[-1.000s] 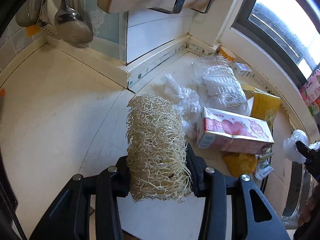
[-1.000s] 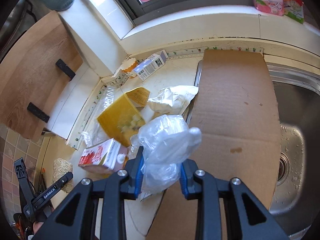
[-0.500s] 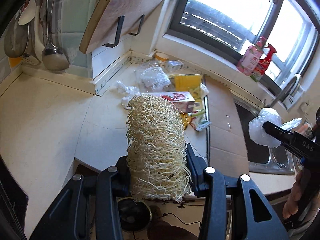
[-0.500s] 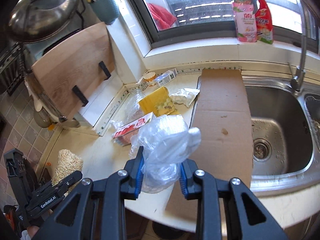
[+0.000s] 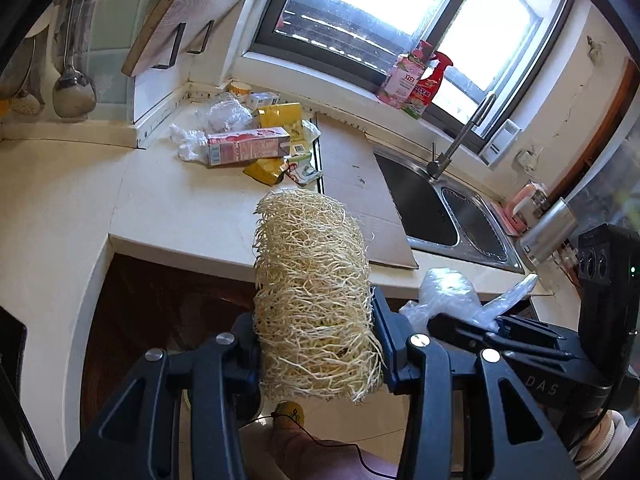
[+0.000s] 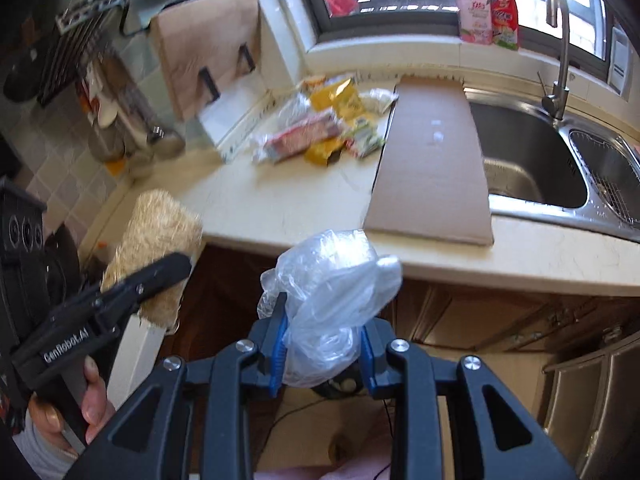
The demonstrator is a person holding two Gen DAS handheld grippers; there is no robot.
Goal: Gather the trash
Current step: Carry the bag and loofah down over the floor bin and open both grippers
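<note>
My left gripper (image 5: 316, 344) is shut on a pale, fibrous loofah sponge (image 5: 312, 280), held out in front of the counter edge. In the right wrist view the same loofah sponge (image 6: 156, 236) shows at the left, clamped by the left gripper (image 6: 168, 268). My right gripper (image 6: 324, 352) is shut on a crumpled clear plastic bag (image 6: 332, 284), which also shows in the left wrist view as the plastic bag (image 5: 448, 296) in the right gripper (image 5: 452, 320). More trash lies at the counter's back: a red-and-white carton (image 5: 248, 146), yellow wrappers (image 5: 280, 116) and clear plastic (image 5: 224, 114).
A cardboard sheet (image 6: 432, 160) lies on the cream counter (image 6: 288, 208) beside a steel sink (image 6: 532, 160) with a tap (image 6: 560, 44). A wooden cutting board (image 6: 208, 40) leans at the wall. Bottles (image 5: 412, 76) stand on the sill. Dark cabinet fronts (image 6: 480, 316) and floor lie below.
Both grippers have pulled back from the counter and risen, each keeping its load. The trash pile now looks far away, and the counter edge, cabinet and floor have come into view.
</note>
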